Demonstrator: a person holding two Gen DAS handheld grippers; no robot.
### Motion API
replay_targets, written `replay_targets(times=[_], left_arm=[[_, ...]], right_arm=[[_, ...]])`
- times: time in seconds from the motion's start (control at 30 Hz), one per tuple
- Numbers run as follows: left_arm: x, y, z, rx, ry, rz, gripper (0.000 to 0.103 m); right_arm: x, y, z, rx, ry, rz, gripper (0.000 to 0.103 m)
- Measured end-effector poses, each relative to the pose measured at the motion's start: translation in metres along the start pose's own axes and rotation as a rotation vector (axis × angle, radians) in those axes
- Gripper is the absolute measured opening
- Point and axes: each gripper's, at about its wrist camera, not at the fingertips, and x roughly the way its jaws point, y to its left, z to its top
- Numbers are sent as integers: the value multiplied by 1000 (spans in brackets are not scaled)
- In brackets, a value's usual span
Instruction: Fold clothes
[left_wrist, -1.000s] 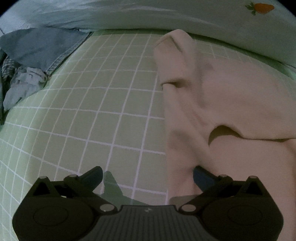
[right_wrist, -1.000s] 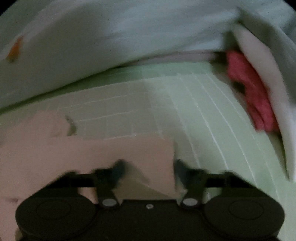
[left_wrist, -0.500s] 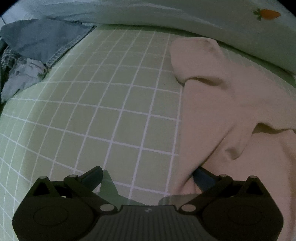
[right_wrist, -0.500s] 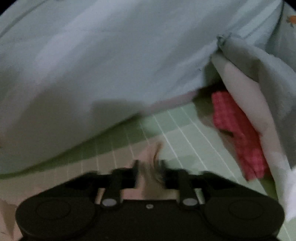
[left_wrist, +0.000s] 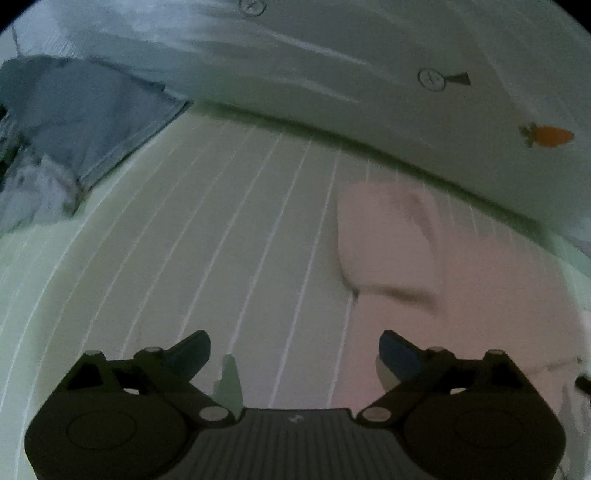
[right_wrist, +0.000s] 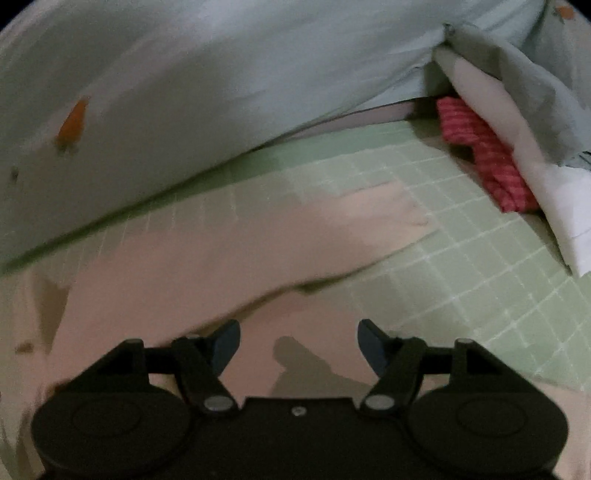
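On the bed, going from the left, a heap of blue clothes (left_wrist: 74, 122) lies at the far edge of the green checked sheet (left_wrist: 207, 236), well apart from the work. Nearer, the left tongs (left_wrist: 293, 350) hang over the sheet with jaws spread wide and nothing between them; their jaws have just closed in slightly. One finger is above bare sheet, the other above the edge of the pink garment (left_wrist: 461, 295). That garment is spread flat on the sheet, one sleeve (left_wrist: 384, 240) folded back on itself beside the pale quilt (left_wrist: 369, 74) with its carrot print.

The likely trouble on this side is that the folded sleeve may spring open or slide, since nothing pins it. A low pass of the left tongs could also catch the hem and drag the whole piece crooked.

Further right, the right tongs (right_wrist: 297, 345) are released too, their jaws having just been opening, with only the body of the pink garment (right_wrist: 258, 251) lying below them, untouched by the pads. The other sleeve (right_wrist: 376, 210) stretches out towards a red checked cloth (right_wrist: 484, 155) tucked under the quilt (right_wrist: 221, 74). If that sleeve is pinched too near its tip it may twist instead of folding cleanly, and a sweep too far could snag the red cloth.

Both tongs tilt steeply down at the bed. The blurred pictures suggest the hands are moving.
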Motion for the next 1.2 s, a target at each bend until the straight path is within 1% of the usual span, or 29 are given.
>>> replay_targets(times=[0.03, 0.13, 0.2, 0.23, 0.27, 0.3, 0.33, 0.37, 0.43, 0.5, 0.53, 0.57, 0.6, 0.63, 0.7, 0.77, 0.97, 1.03, 1.07, 1.13, 1.17, 1.2], left_arm=[[4, -2, 6, 2, -7, -3, 96], [16, -5, 21, -1, -13, -26, 89], [26, -7, 29, -4, -6, -62, 78], [31, -8, 34, -6, -3, -80, 75], [35, -9, 37, -4, -2, -95, 69], [39, -12, 41, -1, 1, -112, 63], [44, -15, 45, 2, 4, -128, 59], [48, -15, 48, 7, 6, -145, 55], [55, -17, 53, 16, 11, -175, 51], [61, -22, 57, 22, 19, -189, 47], [65, -22, 58, 20, 22, -196, 45], [68, -22, 59, 15, 26, -207, 38], [71, -22, 60, 10, 30, -218, 24], [73, -23, 61, 5, 32, -228, 17], [76, -23, 63, 2, 25, -228, 10], [79, -22, 64, 13, 11, -219, 9], [88, -7, 75, -72, -17, -215, 8], [87, -12, 75, -56, -19, -196, 9], [86, -15, 74, -48, -20, -186, 14], [78, -20, 70, -5, -38, -142, 22], [72, -19, 67, 10, -52, -120, 36], [67, -19, 64, 24, -66, -99, 55]], right_arm=[[1, 5, -2, 5, 9, 9, 71], [2, 22, -2, -1, 16, 67, 71], [6, 34, -1, -46, 12, 87, 71], [8, 39, -1, -72, 14, 92, 68], [10, 46, -2, -97, 19, 93, 59], [14, 50, -4, -112, 30, 90, 53], [18, 53, -4, -121, 42, 87, 45], [22, 54, -5, -125, 48, 83, 44], [25, 55, -4, -124, 52, 70, 45], [27, 57, -5, -124, 56, 57, 47], [27, 57, -5, -123, 57, 53, 50], [28, 58, -5, -122, 58, 48, 54], [29, 57, -6, -123, 58, 46, 55], [30, 57, -6, -125, 56, 44, 57], [31, 57, -8, -144, 50, 40, 59], [31, 59, -11, -166, 42, 33, 60], [31, 58, -11, -187, 33, 38, 62], [32, 57, -10, -192, 35, 42, 63], [32, 55, -8, -186, 42, 50, 64], [30, 47, -3, -160, 59, 72, 66], [29, 44, 0, -147, 68, 83, 70], [26, 38, 3, -130, 58, 81, 73]])
